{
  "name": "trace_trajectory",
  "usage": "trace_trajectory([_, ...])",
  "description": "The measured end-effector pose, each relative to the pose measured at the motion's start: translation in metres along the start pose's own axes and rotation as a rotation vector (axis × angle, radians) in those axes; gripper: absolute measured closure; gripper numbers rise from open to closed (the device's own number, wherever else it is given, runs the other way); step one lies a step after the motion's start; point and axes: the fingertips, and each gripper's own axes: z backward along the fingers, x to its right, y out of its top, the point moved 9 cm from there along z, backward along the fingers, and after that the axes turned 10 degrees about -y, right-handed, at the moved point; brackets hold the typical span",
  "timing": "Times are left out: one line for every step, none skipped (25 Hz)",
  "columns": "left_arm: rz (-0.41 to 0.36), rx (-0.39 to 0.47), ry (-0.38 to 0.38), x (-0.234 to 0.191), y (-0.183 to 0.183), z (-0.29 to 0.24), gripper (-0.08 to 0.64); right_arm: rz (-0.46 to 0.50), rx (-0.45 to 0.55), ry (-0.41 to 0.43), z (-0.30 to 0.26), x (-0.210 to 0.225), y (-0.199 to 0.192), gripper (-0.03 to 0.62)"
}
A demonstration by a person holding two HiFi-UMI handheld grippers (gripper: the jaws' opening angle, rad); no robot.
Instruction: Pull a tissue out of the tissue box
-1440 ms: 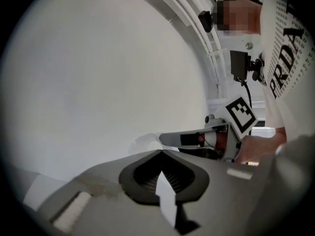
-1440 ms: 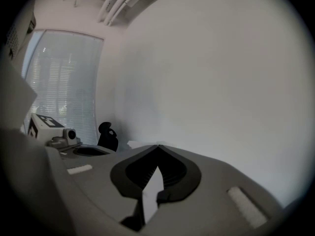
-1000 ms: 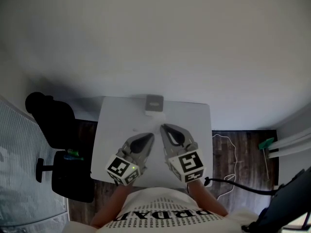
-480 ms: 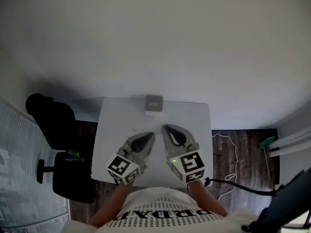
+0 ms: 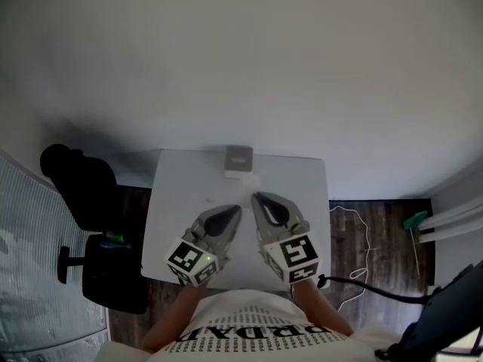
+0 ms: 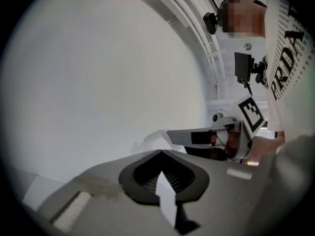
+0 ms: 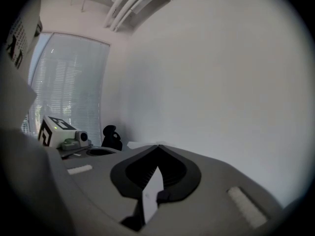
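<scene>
A grey tissue box (image 5: pixel 238 157) stands at the far edge of the white table (image 5: pixel 302 179), with a white tissue (image 5: pixel 246 177) sticking out on its near side. My left gripper (image 5: pixel 235 210) and right gripper (image 5: pixel 255 196) lie side by side on the table, short of the box, tips pointing toward it. Both are shut with nothing between the jaws. In the left gripper view the closed jaw tips (image 6: pixel 160 151) sit in front of the crumpled tissue (image 6: pixel 150 139), and the right gripper's marker cube (image 6: pixel 251 113) shows beyond. The right gripper view shows its closed tips (image 7: pixel 158 145).
A small white scrap (image 5: pixel 211 200) lies on the table left of the gripper tips. A black office chair (image 5: pixel 94 202) stands at the table's left side. A cable (image 5: pixel 355 236) runs over the dark wooden floor on the right. The white wall is right behind the table.
</scene>
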Motion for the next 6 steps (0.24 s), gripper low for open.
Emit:
trace_trajectory([0.001, 0.000, 0.000, -0.0001, -0.0003, -0.0001, 0.563, -0.002, 0.001, 0.000, 0.0001, 0.0000, 0.0004, 0.584])
trace_trajectory([0.002, 0.000, 0.000, -0.0003, -0.0007, -0.0004, 0.563, -0.004, 0.000, 0.000, 0.0002, 0.0002, 0.0007, 0.584])
trace_trajectory([0.003, -0.001, -0.001, -0.0004, -0.0012, -0.0009, 0.563, -0.006, -0.001, 0.000, 0.0003, 0.0006, 0.0011, 0.584])
trace_trajectory([0.003, -0.002, -0.002, -0.0005, -0.0017, -0.0016, 0.563, -0.006, -0.001, 0.000, 0.0002, 0.0013, 0.0015, 0.584])
trace_trajectory([0.004, -0.002, -0.002, -0.0005, -0.0022, -0.0023, 0.563, -0.005, 0.000, 0.000, 0.0002, 0.0021, 0.0018, 0.584])
trace_trajectory([0.004, -0.002, -0.003, -0.0005, -0.0026, -0.0030, 0.563, -0.004, 0.002, 0.000, 0.0000, 0.0030, 0.0020, 0.584])
